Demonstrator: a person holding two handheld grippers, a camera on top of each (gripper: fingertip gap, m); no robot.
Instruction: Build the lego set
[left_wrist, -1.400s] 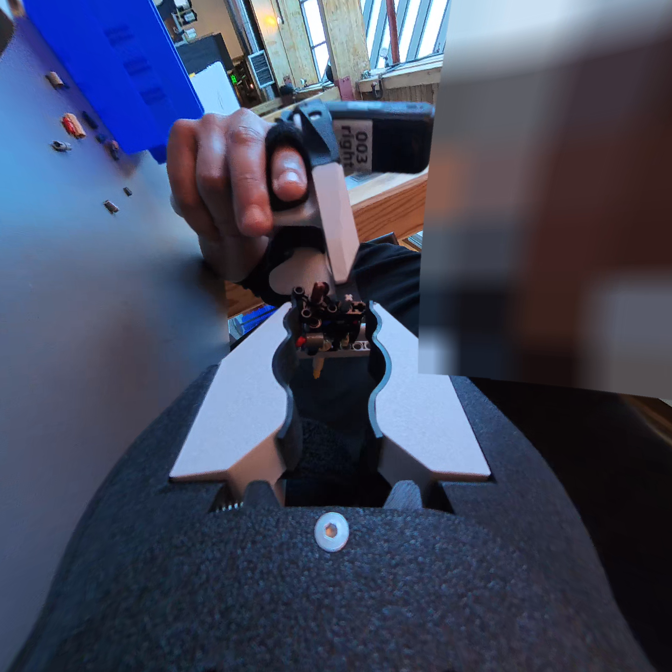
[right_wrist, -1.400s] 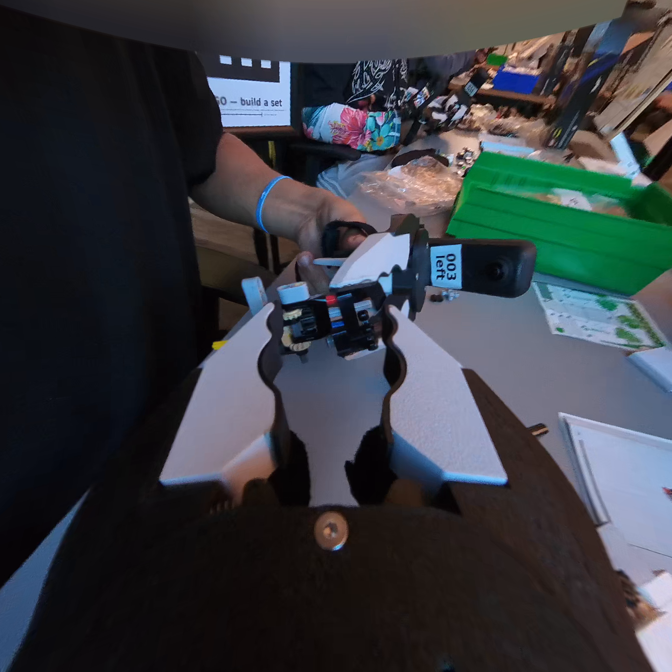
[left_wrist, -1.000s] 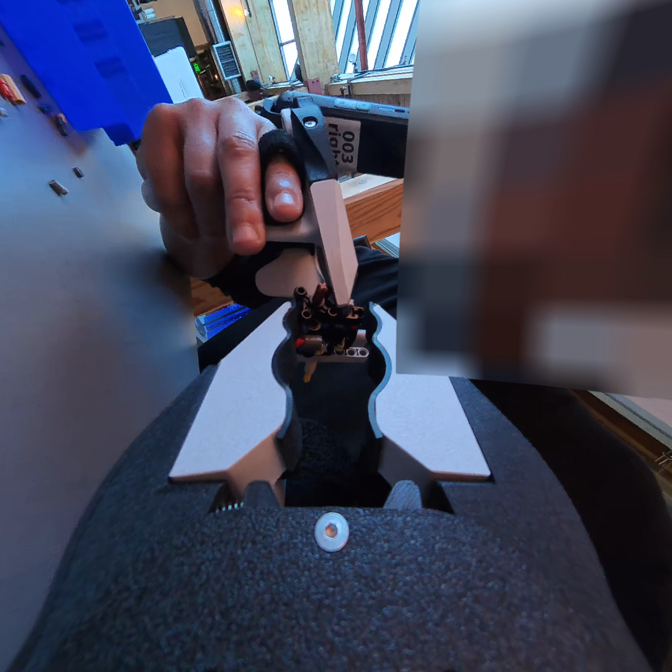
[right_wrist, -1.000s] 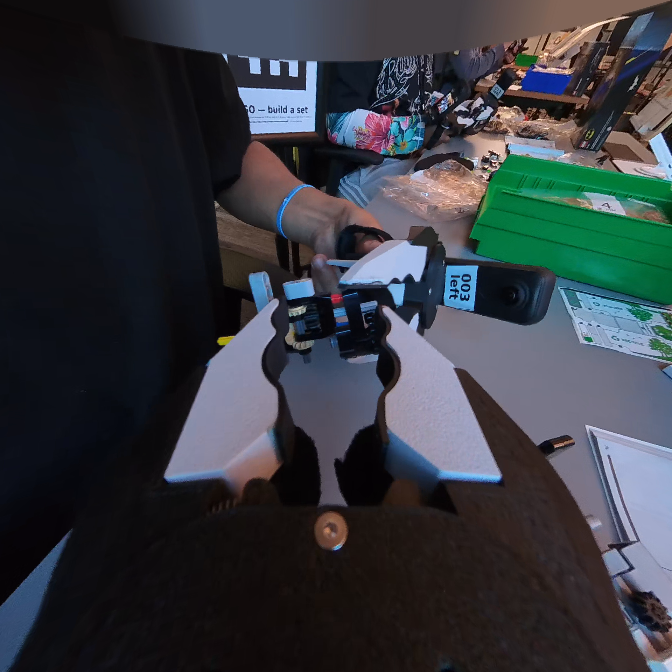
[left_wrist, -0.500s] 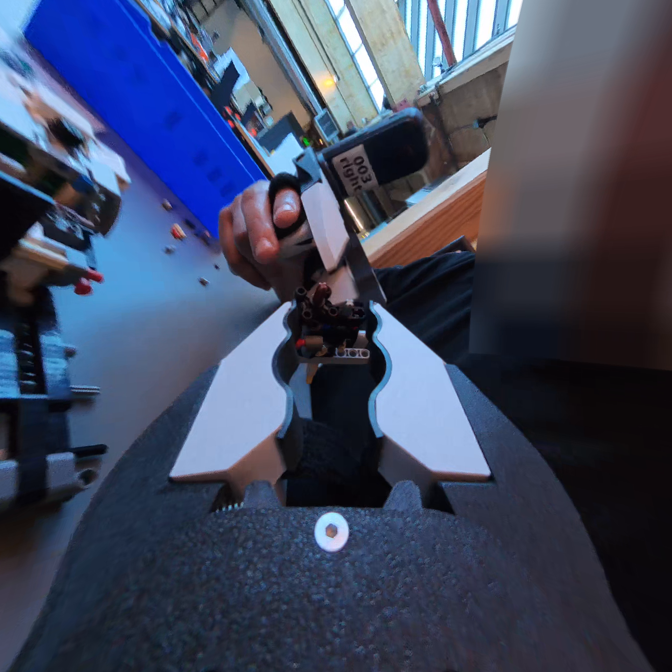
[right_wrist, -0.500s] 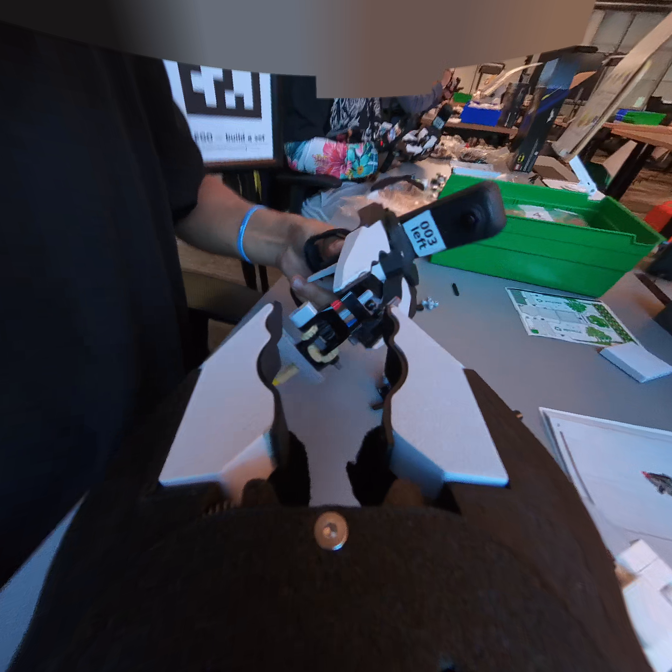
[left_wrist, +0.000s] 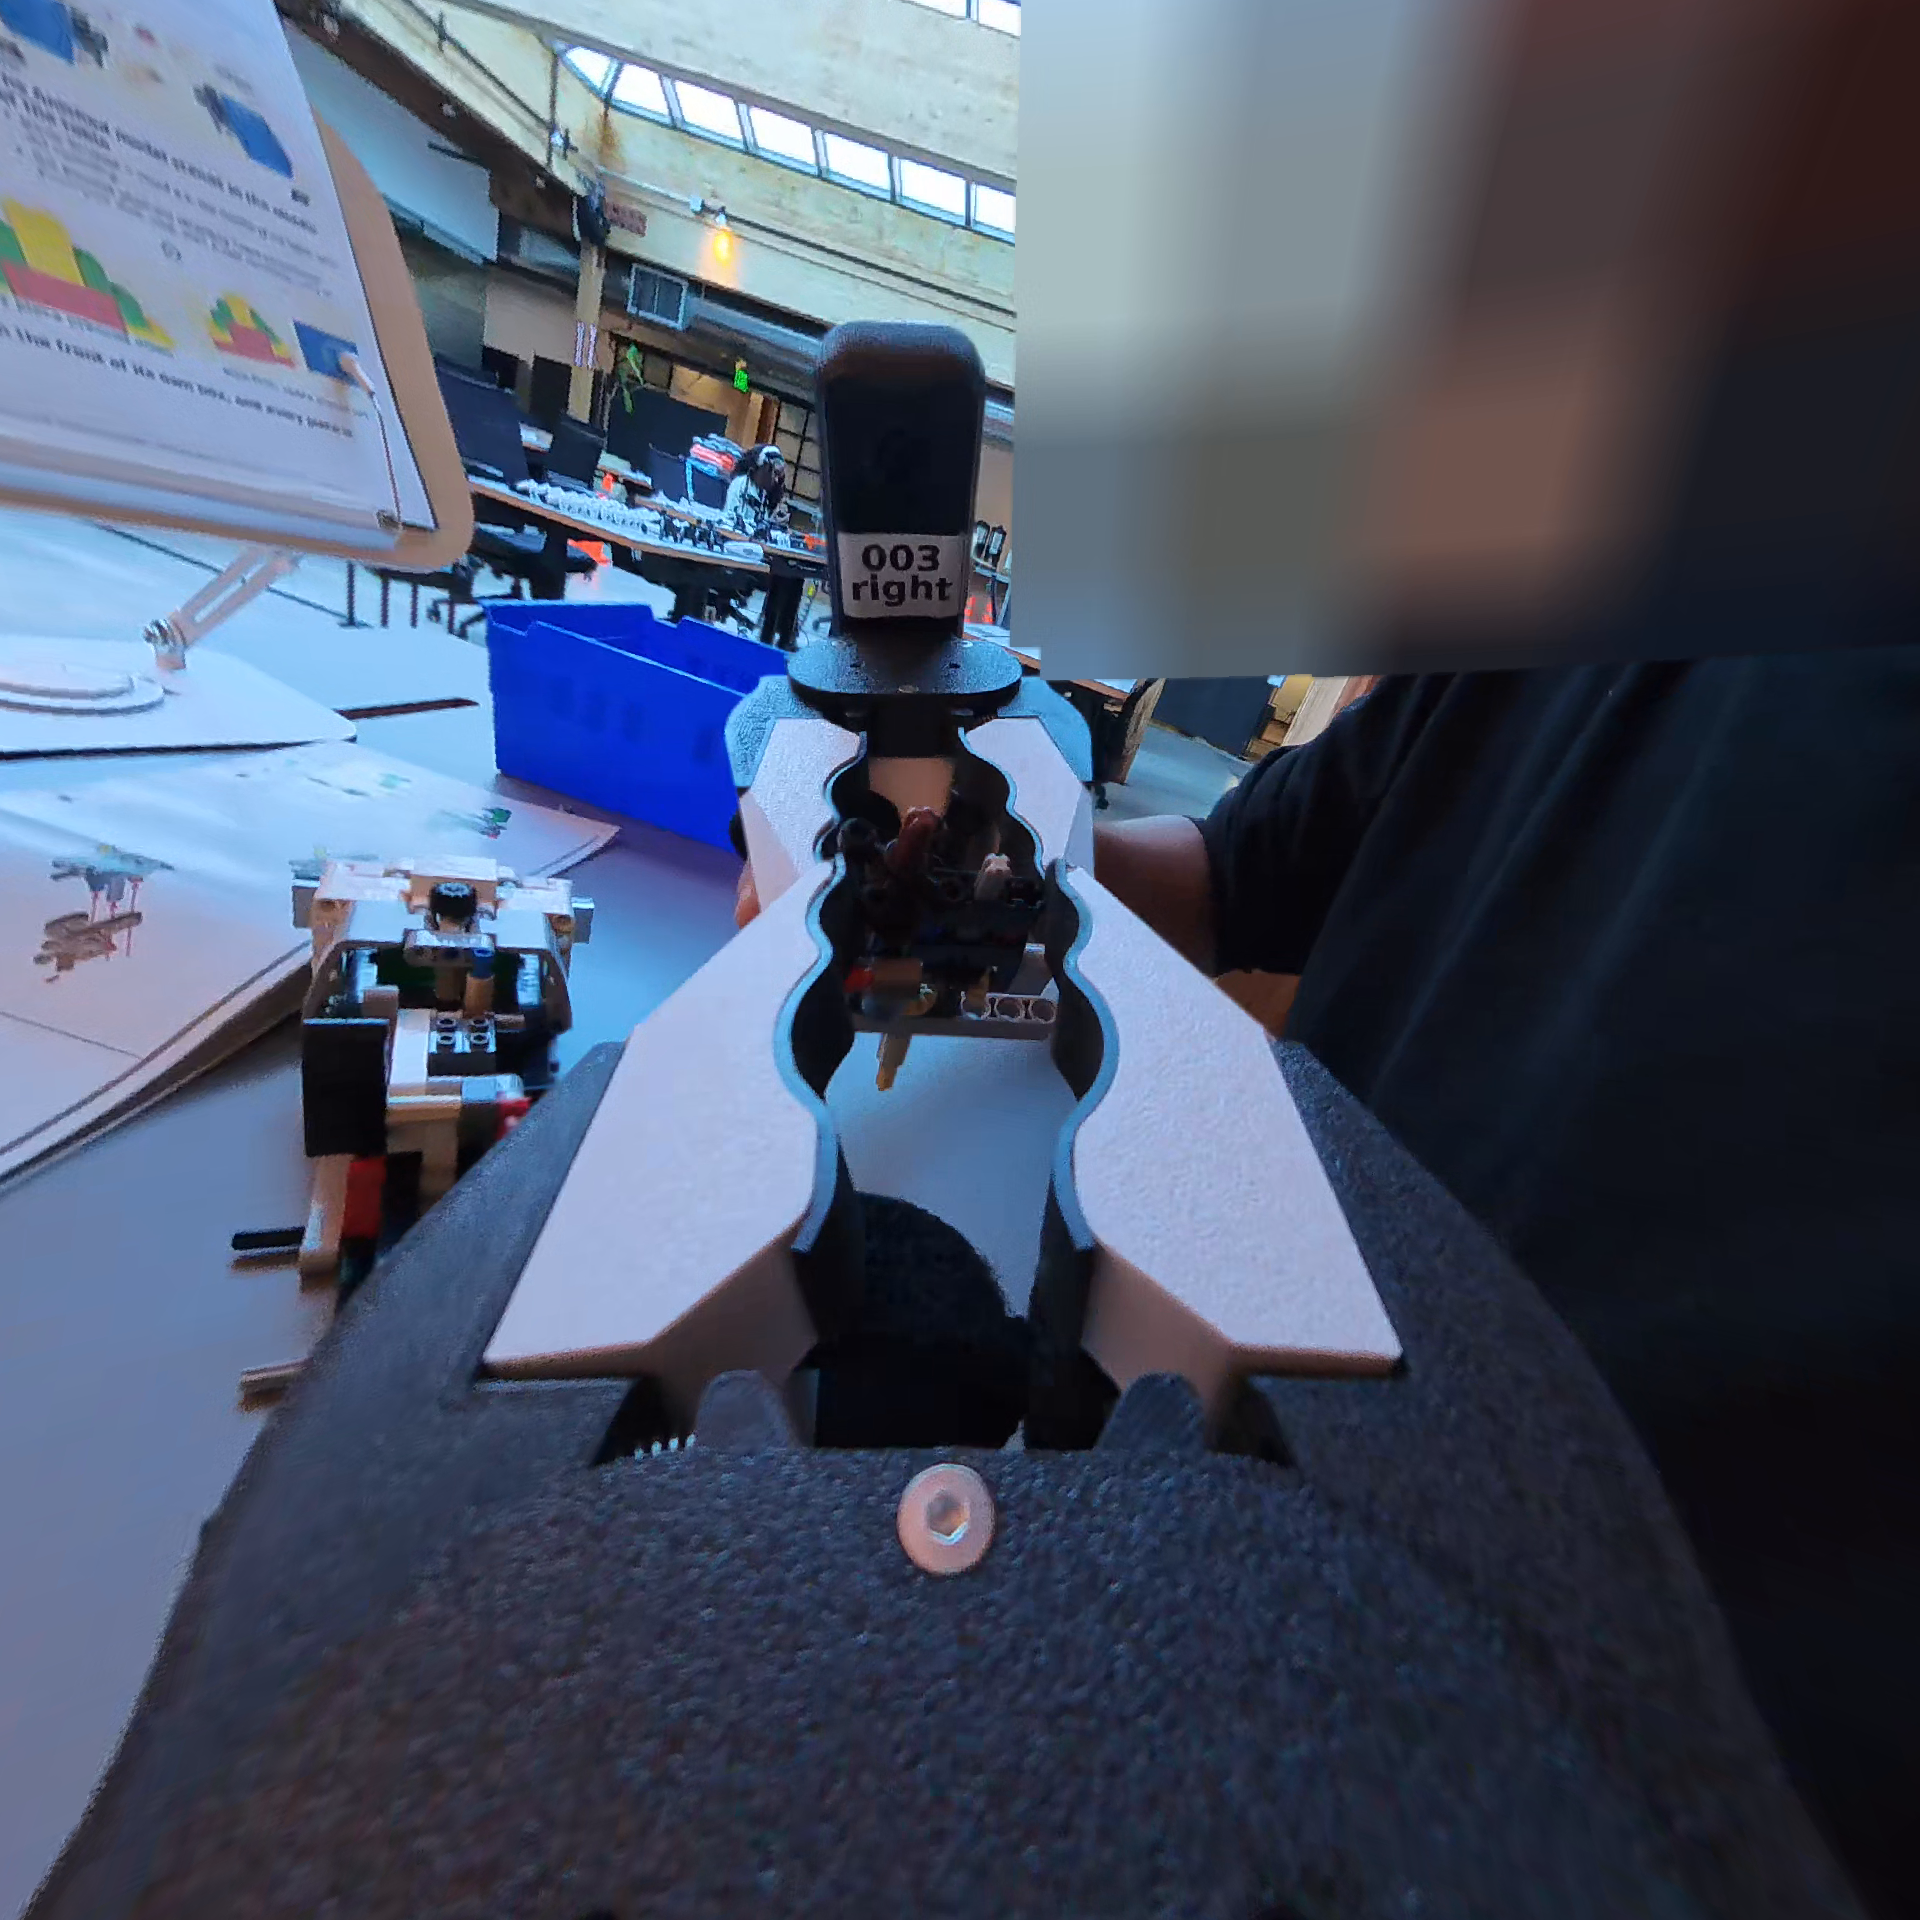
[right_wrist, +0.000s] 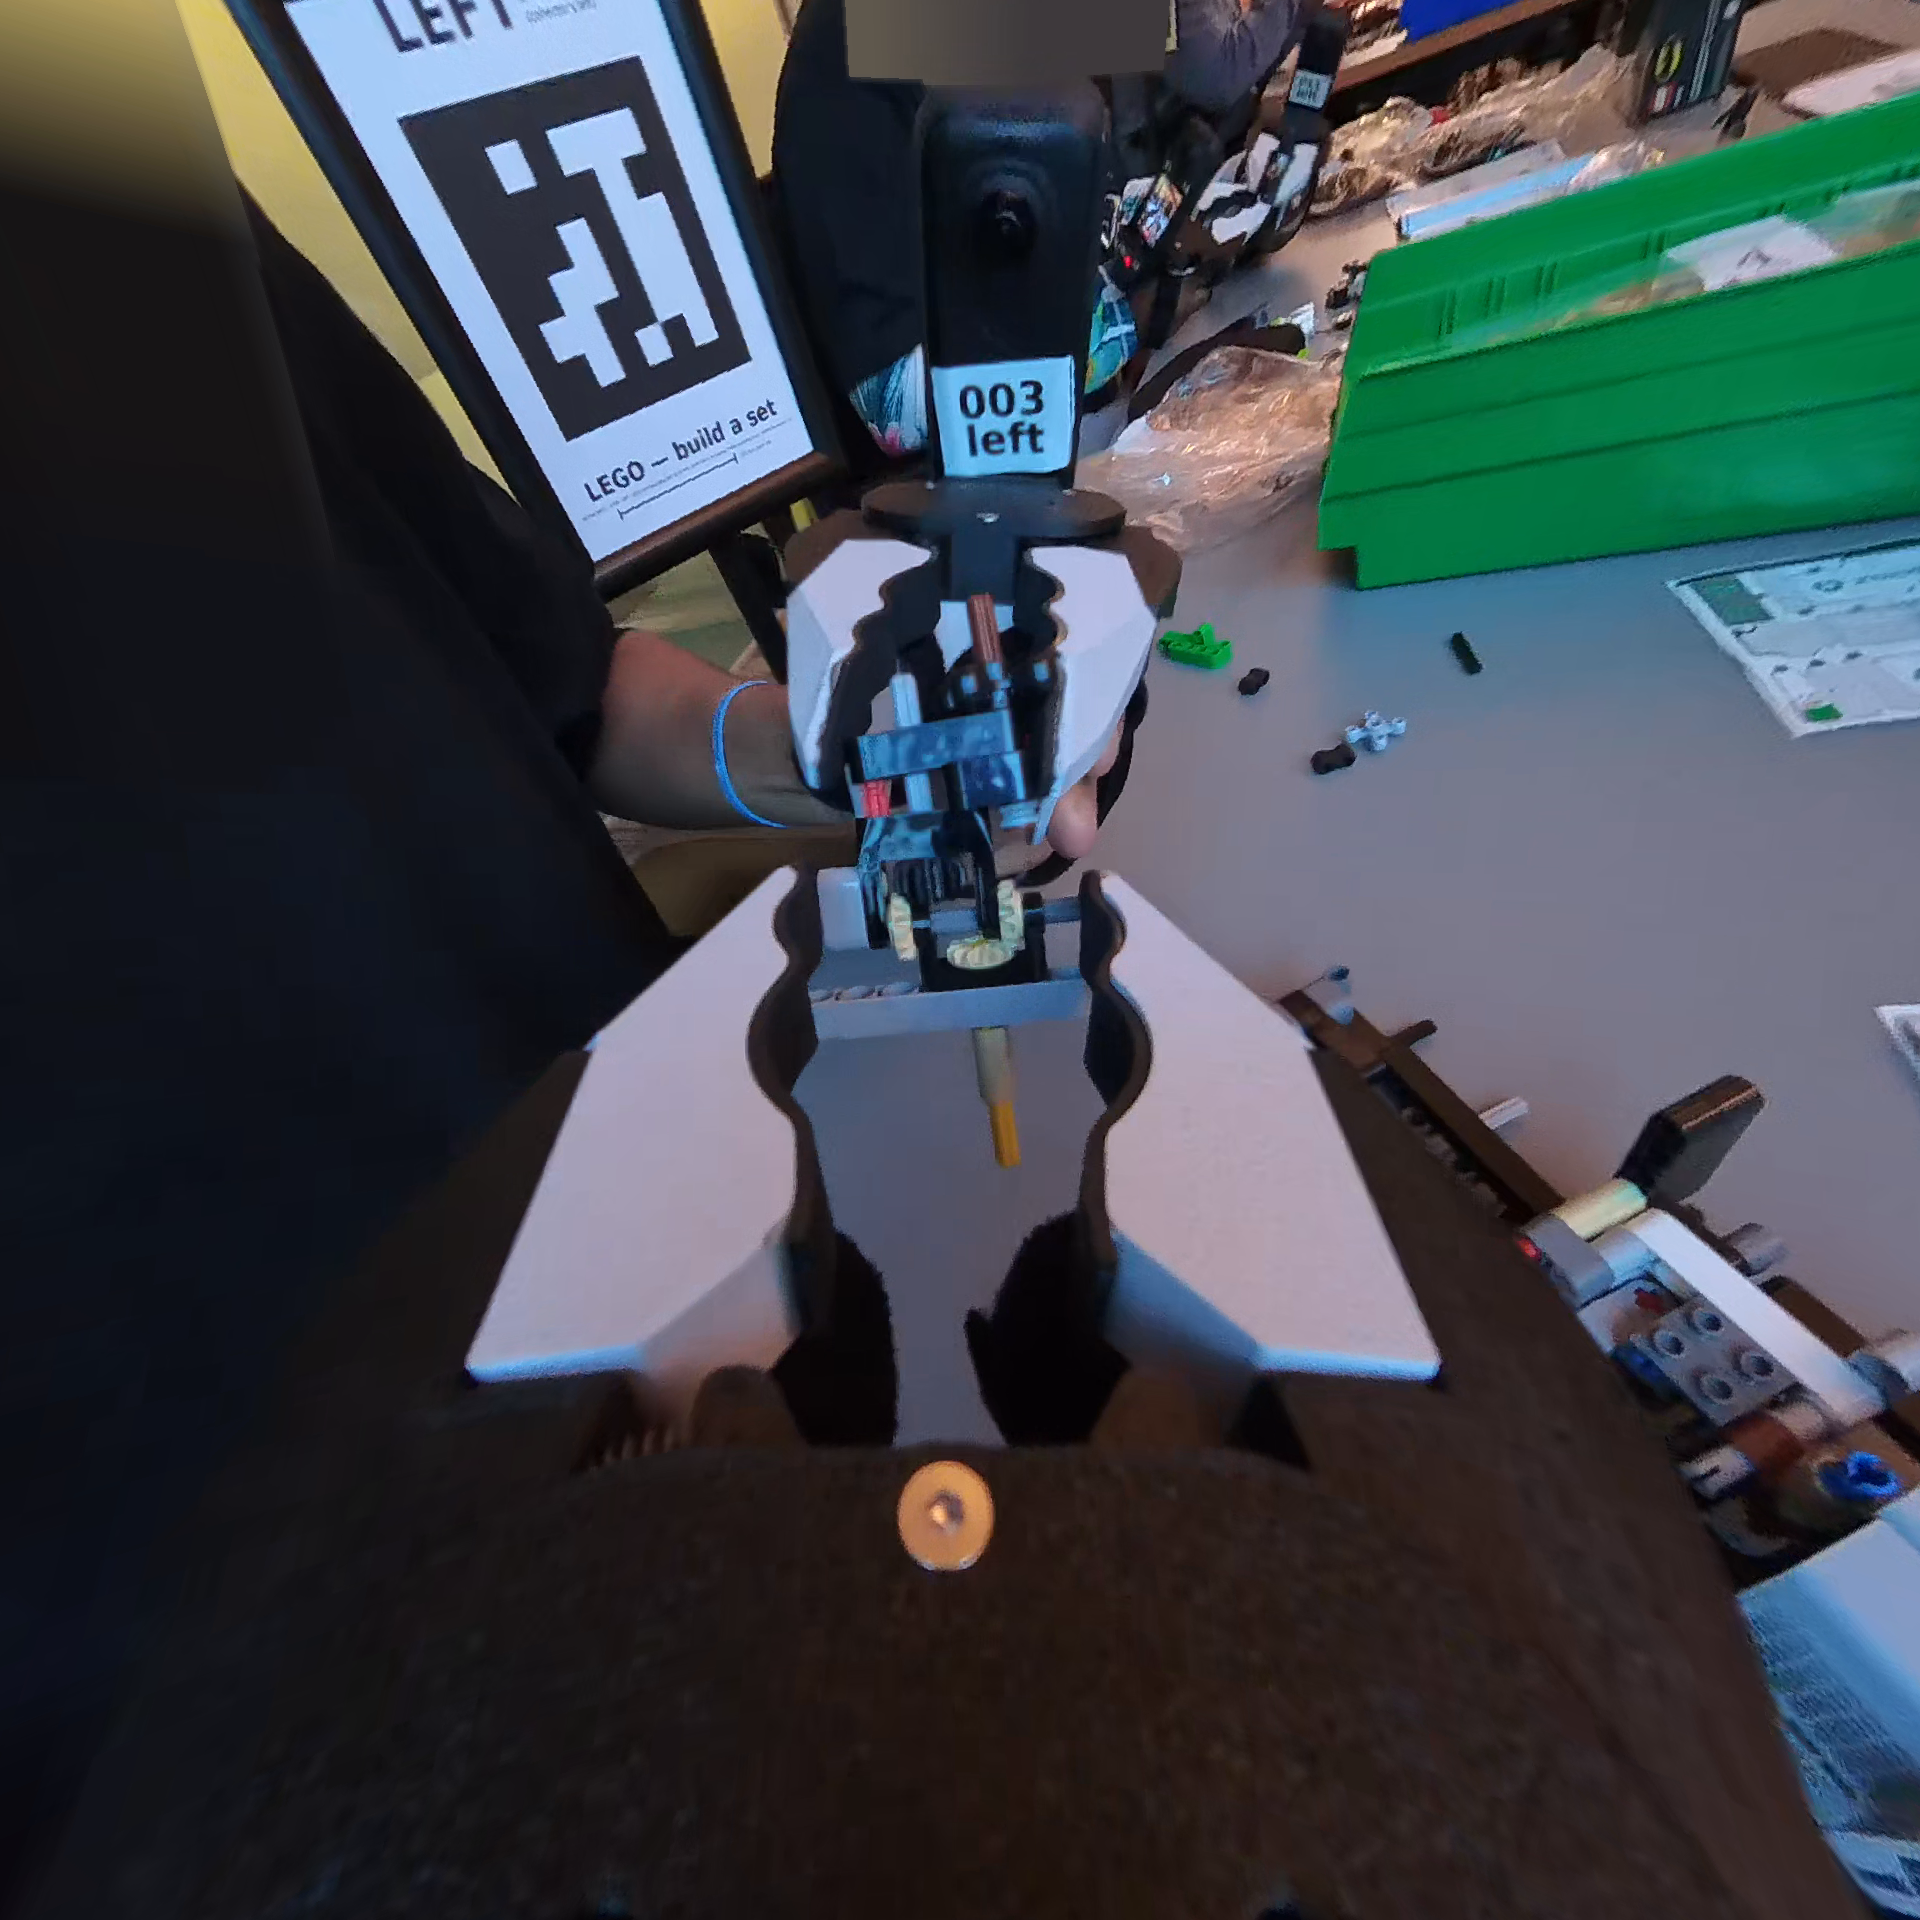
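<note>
Now, compared with 0.5 s ago:
Left gripper (left_wrist: 940, 914): closed on gear assembly (left_wrist: 940, 940), levelled.
Right gripper (right_wrist: 940, 925): clamps assembly's opposite end, now facing head-on.
Table (right_wrist: 1558, 831): partly built model (left_wrist: 431, 1023) newly visible.

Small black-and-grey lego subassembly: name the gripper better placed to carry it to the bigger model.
Left gripper, probably: right gripper shares the black-and-grey lego subassembly, but the partly built lego model stands beside the left's fingers.

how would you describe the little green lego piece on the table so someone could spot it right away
In the right wrist view, find the big green bin at the far right of the grey table. Just left of its near corner, beside the crinkled plastic bag, lies the green lego piece. It is the only bright green loose part; the bits nearby are black or pale grey.
</note>
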